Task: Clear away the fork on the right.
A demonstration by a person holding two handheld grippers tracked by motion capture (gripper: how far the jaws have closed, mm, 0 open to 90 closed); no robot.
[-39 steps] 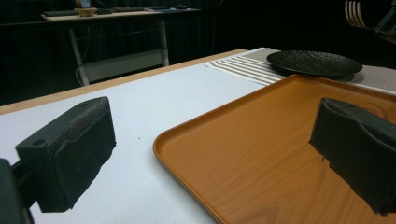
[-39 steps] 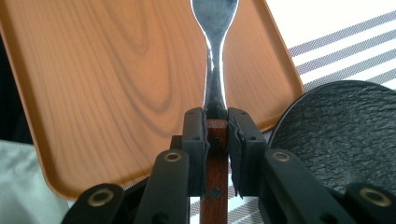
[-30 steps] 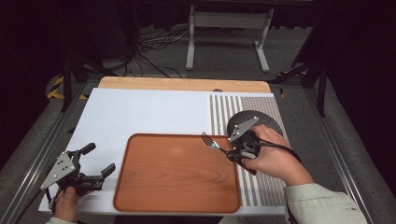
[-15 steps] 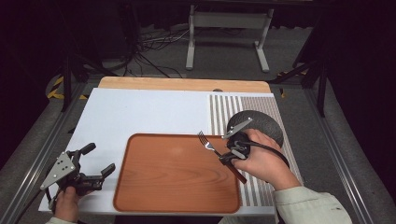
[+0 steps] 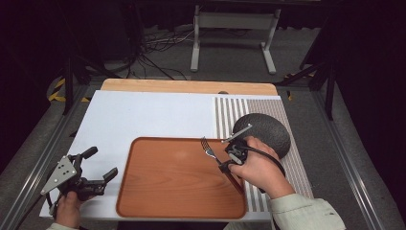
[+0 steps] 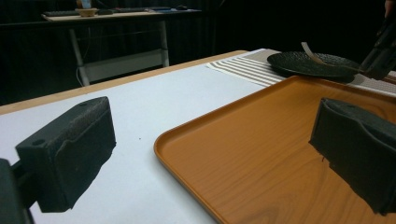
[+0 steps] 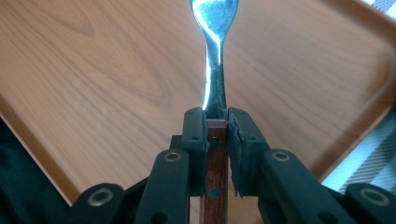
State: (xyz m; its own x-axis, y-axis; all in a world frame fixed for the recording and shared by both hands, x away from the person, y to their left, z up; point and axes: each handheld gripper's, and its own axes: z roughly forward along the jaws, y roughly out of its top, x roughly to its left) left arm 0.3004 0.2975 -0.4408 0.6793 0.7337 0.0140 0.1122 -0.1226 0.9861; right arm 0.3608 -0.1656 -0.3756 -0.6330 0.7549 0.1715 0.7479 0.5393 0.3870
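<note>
Right gripper (image 5: 226, 165) clamps the fork (image 5: 208, 150) by its wooden handle, tines pointing away over the tray's (image 5: 167, 191) right side (plate (image 5: 268, 129) just beyond); left gripper (image 5: 98, 167) idles wide open.

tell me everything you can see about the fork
The fork has a shiny metal head and neck and a dark reddish wooden handle with small rivet holes. The right gripper is shut on it where the metal meets the wood. It is held above the right part of the wooden tray, tines pointing away from the person and towards the far left. Whether the tines touch the tray cannot be told. A dark round plate sits just behind it.
</note>
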